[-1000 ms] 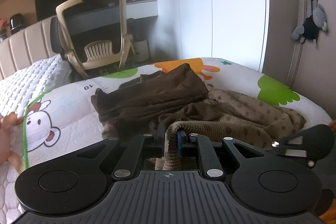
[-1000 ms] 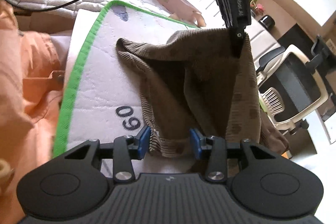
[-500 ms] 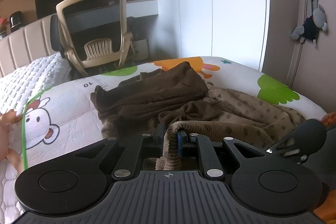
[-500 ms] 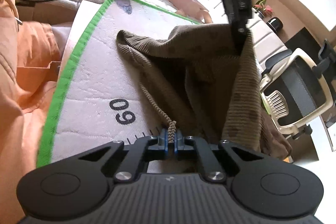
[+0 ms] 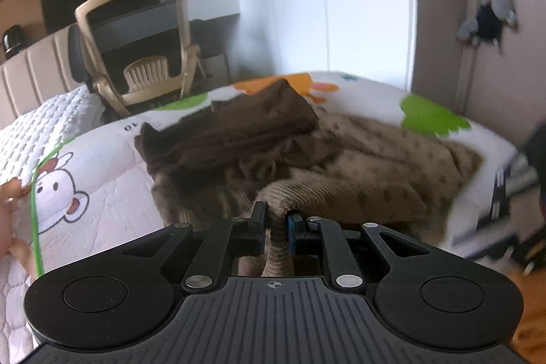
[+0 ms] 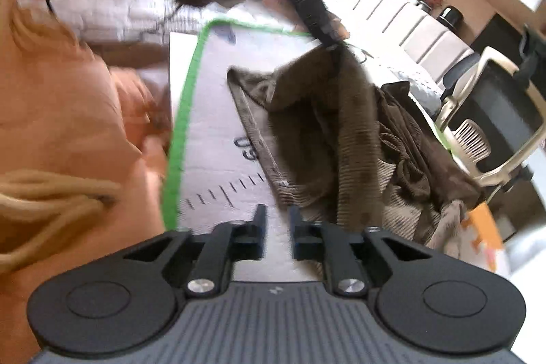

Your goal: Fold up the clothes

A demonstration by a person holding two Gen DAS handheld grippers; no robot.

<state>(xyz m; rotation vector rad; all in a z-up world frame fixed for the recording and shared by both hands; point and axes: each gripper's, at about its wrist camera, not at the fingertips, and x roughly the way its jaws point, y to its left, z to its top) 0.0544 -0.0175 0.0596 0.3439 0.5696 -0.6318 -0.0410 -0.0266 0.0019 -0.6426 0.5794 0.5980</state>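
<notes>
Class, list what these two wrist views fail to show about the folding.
- Left wrist view: right gripper blurred, cut off by the edge; its jaws unreadable there.
- Left wrist view: how much of the tan corduroy garment lies under the dark brown garment.
- Right wrist view: left gripper blurred; its grip is unclear there.

Two garments lie on the quilted mat [image 5: 102, 159]: one dotted tan garment [image 5: 375, 173], one dark brown garment [image 5: 239, 128] atop it. One office chair [image 5: 136, 50] stands behind the mat.

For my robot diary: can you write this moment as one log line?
left gripper: shut on spotted tan garment | right gripper: just opened, empty | dark brown garment: on top, untouched
</notes>
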